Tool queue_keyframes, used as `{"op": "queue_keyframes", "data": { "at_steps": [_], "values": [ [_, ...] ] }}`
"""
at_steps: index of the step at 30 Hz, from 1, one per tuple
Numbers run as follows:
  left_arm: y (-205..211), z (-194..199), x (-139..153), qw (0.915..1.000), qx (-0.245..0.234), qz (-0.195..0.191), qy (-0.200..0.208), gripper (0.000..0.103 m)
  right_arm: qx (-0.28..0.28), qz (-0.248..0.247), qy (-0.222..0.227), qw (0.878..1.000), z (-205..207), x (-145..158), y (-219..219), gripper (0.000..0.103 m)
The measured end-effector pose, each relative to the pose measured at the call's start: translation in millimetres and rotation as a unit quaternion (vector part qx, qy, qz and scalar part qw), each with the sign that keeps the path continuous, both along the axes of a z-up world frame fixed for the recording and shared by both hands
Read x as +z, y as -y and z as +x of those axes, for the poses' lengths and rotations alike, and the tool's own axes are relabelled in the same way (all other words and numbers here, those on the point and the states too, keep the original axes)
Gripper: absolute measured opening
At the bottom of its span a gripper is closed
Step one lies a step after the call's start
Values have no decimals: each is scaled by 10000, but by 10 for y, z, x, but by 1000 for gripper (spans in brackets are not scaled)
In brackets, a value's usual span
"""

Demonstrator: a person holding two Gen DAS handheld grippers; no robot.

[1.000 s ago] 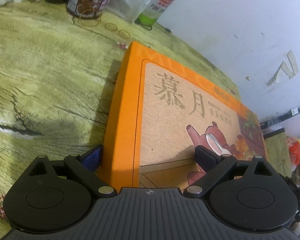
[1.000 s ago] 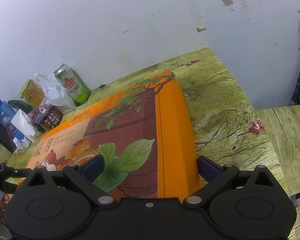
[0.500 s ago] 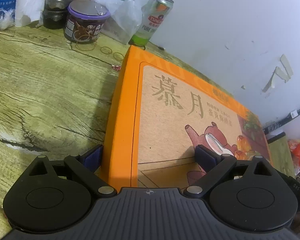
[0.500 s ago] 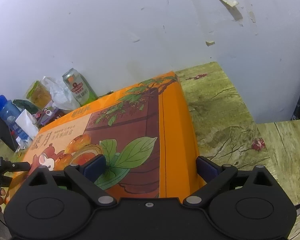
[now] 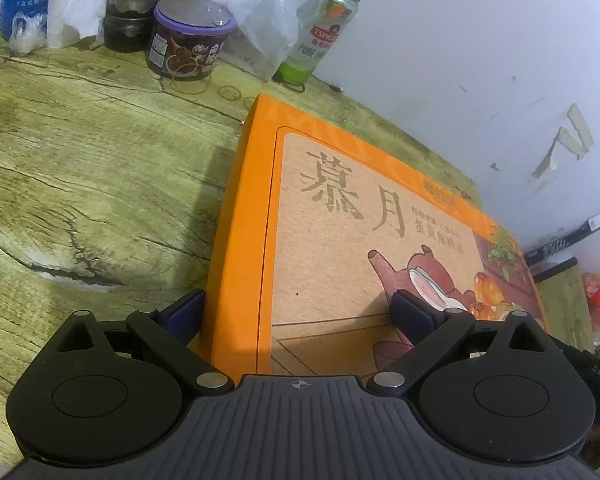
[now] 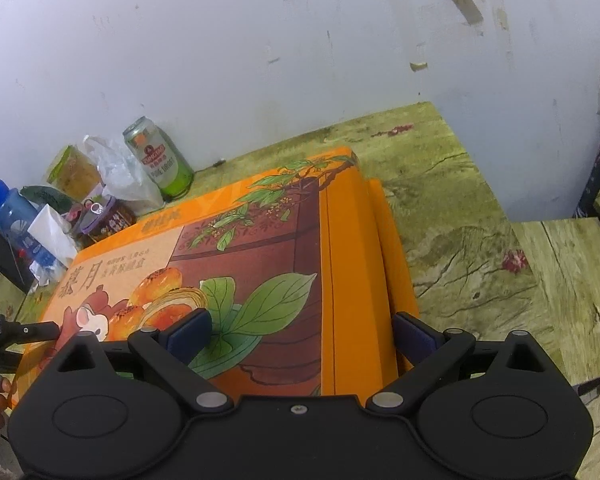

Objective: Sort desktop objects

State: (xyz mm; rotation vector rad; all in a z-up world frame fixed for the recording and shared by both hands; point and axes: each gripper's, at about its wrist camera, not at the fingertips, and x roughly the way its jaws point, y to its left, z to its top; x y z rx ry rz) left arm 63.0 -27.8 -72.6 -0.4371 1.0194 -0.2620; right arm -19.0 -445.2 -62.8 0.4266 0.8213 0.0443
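Left wrist view shows the left gripper (image 5: 298, 314) with its blue-padded fingers (image 5: 184, 314) spread wide across one end of the large flat orange cardboard gift box (image 5: 340, 216): one pad sits against the box's orange side wall, the other lies over the printed lid near the teapot picture (whether either pad presses is hard to tell). The box lies on the wood-grain worktop (image 5: 80, 184), its long side running along the white wall (image 5: 480, 60).

From the right wrist view, the right gripper (image 6: 300, 334) straddles the opposite end of the orange gift box (image 6: 260, 264), fingers (image 6: 414, 334) equally wide, one pad over the leaf print on the lid, the other just beside the outer side wall. At this end the lid appears lifted a little off the orange base, which shows as a second edge beneath it.

Toward the worktop's far corner by the wall stand a green and silver beer can (image 5: 324, 32), a crumpled clear plastic bag (image 5: 260, 20), a purple-lidded dark jar (image 5: 188, 40) and a blue plastic bottle (image 6: 12, 216).
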Motion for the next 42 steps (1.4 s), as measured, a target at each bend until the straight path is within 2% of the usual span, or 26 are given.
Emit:
{"op": "queue_keyframes", "data": {
  "at_steps": [16,42],
  "values": [
    [161,183,67,9997,-234,113,-14,98,-168,40,15,9999,31,37,109,97],
    [219,305,105,9990,-278,262,-238,99,-115,167,-142,9997,138,-8,147,97]
  ]
}}
